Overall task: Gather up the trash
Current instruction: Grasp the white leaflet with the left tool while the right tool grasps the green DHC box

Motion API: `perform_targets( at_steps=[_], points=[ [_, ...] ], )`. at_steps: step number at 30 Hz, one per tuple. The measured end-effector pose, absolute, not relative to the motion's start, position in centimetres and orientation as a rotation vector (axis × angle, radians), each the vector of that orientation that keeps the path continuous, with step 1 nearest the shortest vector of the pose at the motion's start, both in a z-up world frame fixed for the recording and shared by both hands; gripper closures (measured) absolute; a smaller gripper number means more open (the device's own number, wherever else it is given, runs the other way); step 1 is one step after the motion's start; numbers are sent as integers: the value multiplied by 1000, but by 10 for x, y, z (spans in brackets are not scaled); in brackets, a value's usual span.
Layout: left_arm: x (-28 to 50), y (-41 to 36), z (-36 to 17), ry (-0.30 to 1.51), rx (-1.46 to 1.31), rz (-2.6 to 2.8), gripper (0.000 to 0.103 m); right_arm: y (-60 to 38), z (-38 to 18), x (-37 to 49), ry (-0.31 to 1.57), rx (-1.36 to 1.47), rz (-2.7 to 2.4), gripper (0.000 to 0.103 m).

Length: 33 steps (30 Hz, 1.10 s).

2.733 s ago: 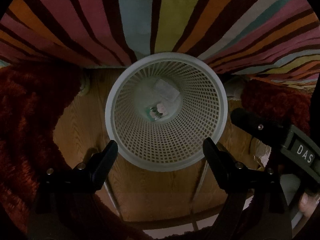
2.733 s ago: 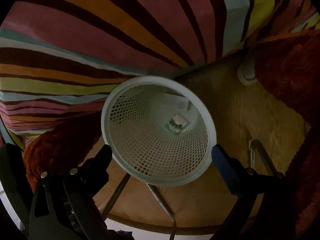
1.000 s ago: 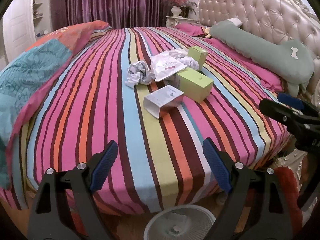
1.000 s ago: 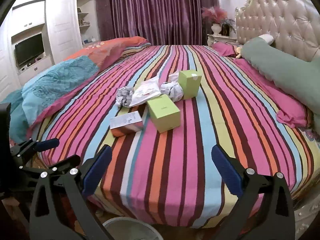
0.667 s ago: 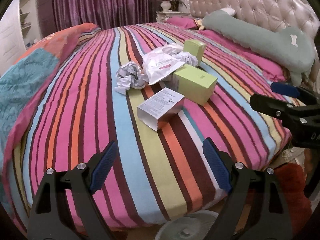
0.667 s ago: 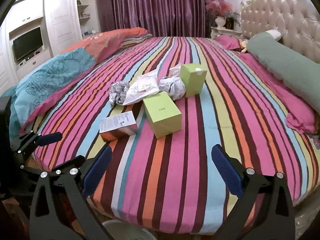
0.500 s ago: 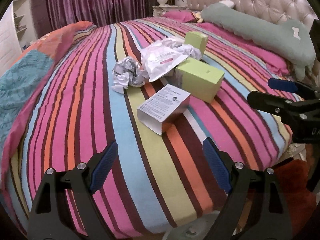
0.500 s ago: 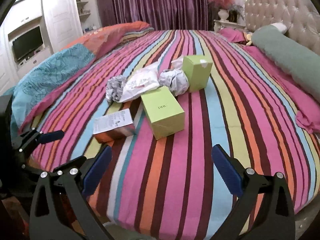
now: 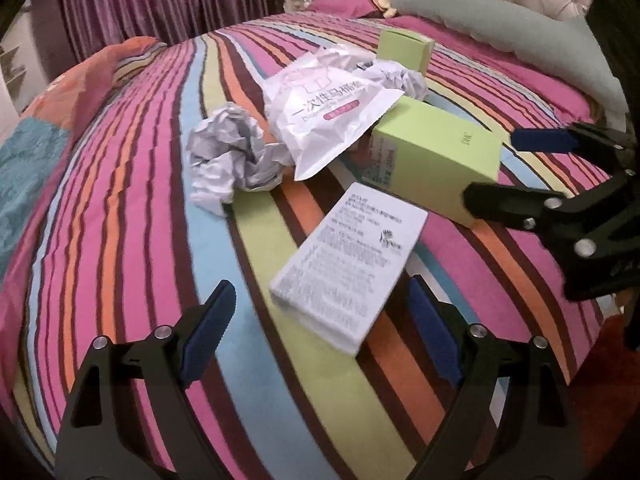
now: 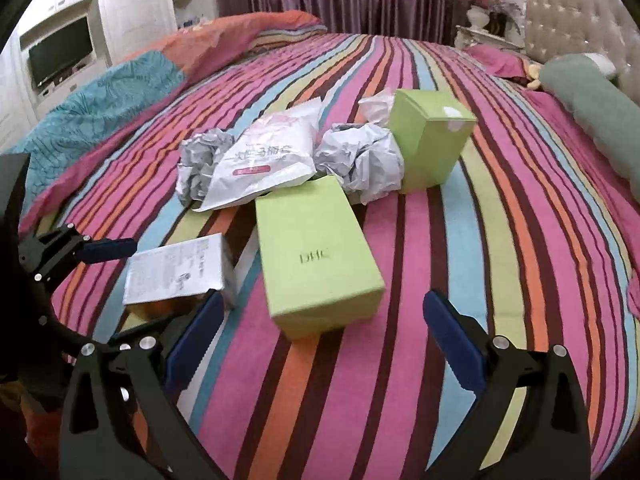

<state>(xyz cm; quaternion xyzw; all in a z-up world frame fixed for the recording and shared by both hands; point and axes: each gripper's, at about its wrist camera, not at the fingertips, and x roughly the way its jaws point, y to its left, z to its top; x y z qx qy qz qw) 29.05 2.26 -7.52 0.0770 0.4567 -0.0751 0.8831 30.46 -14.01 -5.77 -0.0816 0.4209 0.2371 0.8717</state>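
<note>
Trash lies on a striped bed. A white printed box lies flat just ahead of my left gripper, which is open and empty. A green DHC box lies just ahead of my right gripper, also open and empty. The white box also shows in the right wrist view, and the green box in the left wrist view. Behind them lie a white plastic bag, two crumpled paper balls and an upright green box.
The striped bedspread runs far back to purple curtains. A grey-green bolster pillow and tufted headboard are at the right. A teal and orange quilt lies at the left. The bed's edge curves down at the lower right in the left wrist view.
Both grippers rose from the white basket on the floor and moved in over the bed. The boxes now sit close before the open jaws.
</note>
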Motion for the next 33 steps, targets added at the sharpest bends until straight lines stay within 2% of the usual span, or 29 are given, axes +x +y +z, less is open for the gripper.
perform_targets(
  at_steps=[8,10,11,12,14,15,19,33],
  points=[
    [319,17,-84,994,121,-154,19,-129,-67,336,917,-173,492,9],
    [323,18,-86,1010,62,-131,19,-131,-70,341,939,-140,488,23],
    [324,20,-87,1014,36,-119,24,-134,-72,342,961,-106,508,37],
    [323,20,-89,1014,20,-90,29,-136,-74,342,976,-71,530,41],
    [321,20,-87,1008,28,-45,53,-143,-74,339,977,-39,508,41],
    [319,22,-86,1004,16,-30,55,-147,-73,334,967,-36,490,41],
    [311,35,-81,1001,-88,-12,55,-172,-71,318,959,46,440,41],
    [237,35,-60,972,-141,28,55,-217,-44,253,936,110,342,41]
  ],
)
